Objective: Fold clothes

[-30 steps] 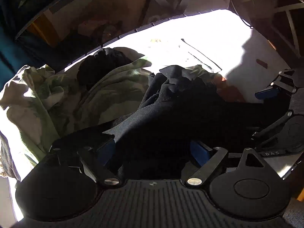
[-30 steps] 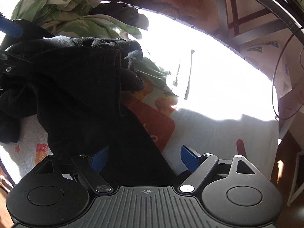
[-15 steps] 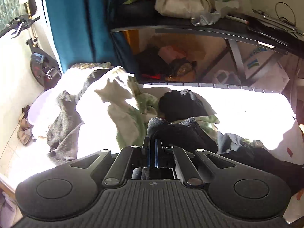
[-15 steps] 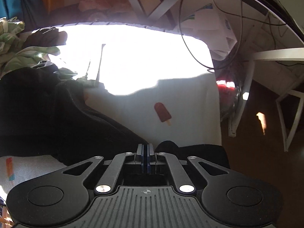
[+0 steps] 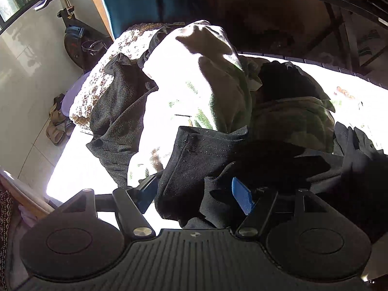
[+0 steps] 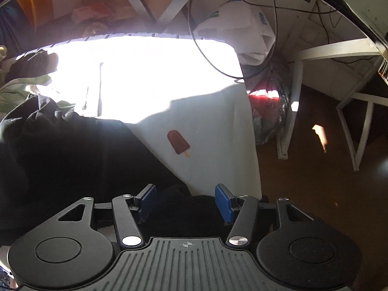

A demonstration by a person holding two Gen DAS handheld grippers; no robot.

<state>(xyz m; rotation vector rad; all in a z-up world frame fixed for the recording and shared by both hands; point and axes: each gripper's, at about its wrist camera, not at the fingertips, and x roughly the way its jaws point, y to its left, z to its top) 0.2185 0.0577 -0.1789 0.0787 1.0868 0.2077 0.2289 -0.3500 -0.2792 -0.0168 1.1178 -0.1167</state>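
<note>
Both grippers (image 5: 195, 192) (image 6: 185, 201) opening over the black garment (image 5: 201, 160), apparently released.

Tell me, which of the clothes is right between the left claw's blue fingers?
The black garment. The grey one and the green-patterned one lie farther off.

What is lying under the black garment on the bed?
Under the black garment lies the white sheet with a popsicle print. The sheet's covered part cannot be seen.

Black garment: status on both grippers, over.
Left gripper and right gripper both opening, pads clear of cloth. Black garment lies between them, unfolded. Camouflage clothes heaped behind.
</note>
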